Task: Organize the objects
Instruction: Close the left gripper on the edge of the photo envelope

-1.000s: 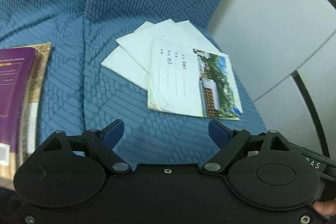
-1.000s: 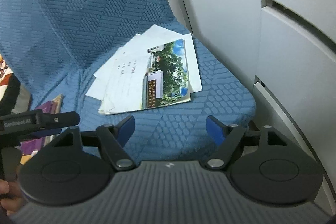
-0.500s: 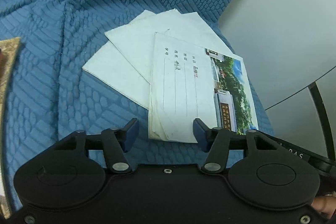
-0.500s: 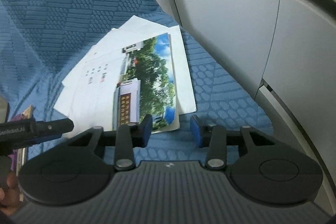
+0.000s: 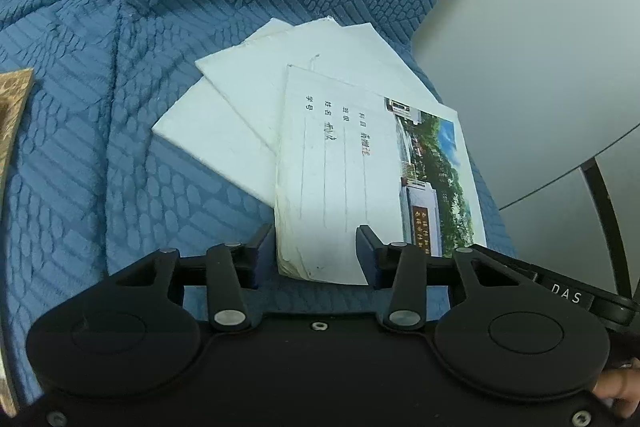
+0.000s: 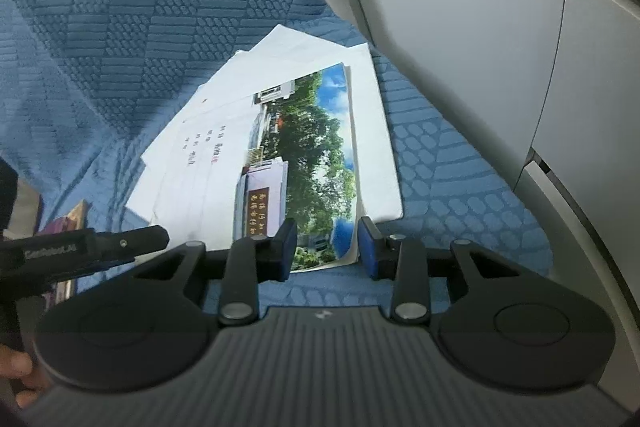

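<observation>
Showing only rightward, the left gripper (image 6: 152, 239) nears the booklets (image 6: 280, 155).

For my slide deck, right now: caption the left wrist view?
Left gripper closing around the photo-cover booklet's near corner on blue upholstery.

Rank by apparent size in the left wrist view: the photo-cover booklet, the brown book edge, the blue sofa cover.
1. blue sofa cover
2. photo-cover booklet
3. brown book edge, mostly cut off by the frame, so its true size is unsure.
</observation>
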